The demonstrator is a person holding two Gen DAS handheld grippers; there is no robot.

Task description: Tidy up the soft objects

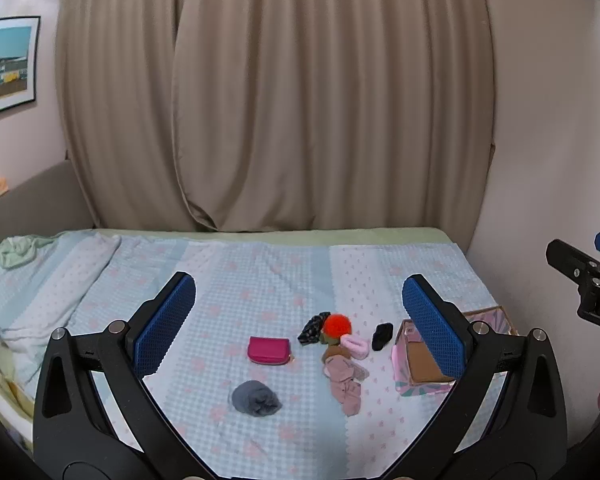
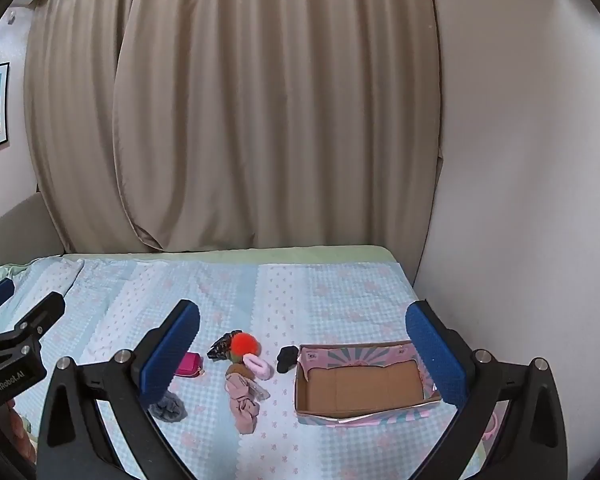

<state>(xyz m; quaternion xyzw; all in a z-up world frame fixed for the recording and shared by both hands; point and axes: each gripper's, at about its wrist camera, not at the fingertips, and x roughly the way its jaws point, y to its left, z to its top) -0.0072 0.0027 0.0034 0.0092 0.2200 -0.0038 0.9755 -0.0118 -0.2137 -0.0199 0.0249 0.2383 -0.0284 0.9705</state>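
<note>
Soft items lie on the bed: a grey rolled cloth, a magenta pouch, a dusty-pink cloth, an orange pompom, a dark patterned scrunchie, a pink fluffy clip and a black piece. An open empty cardboard box sits to their right. My left gripper and right gripper are open and empty, held above the bed.
Patterned blue bedspread covers the bed. Beige curtains hang behind. A wall stands at right. A crumpled pillow and green cloth lie at left. A box lid lies behind the box.
</note>
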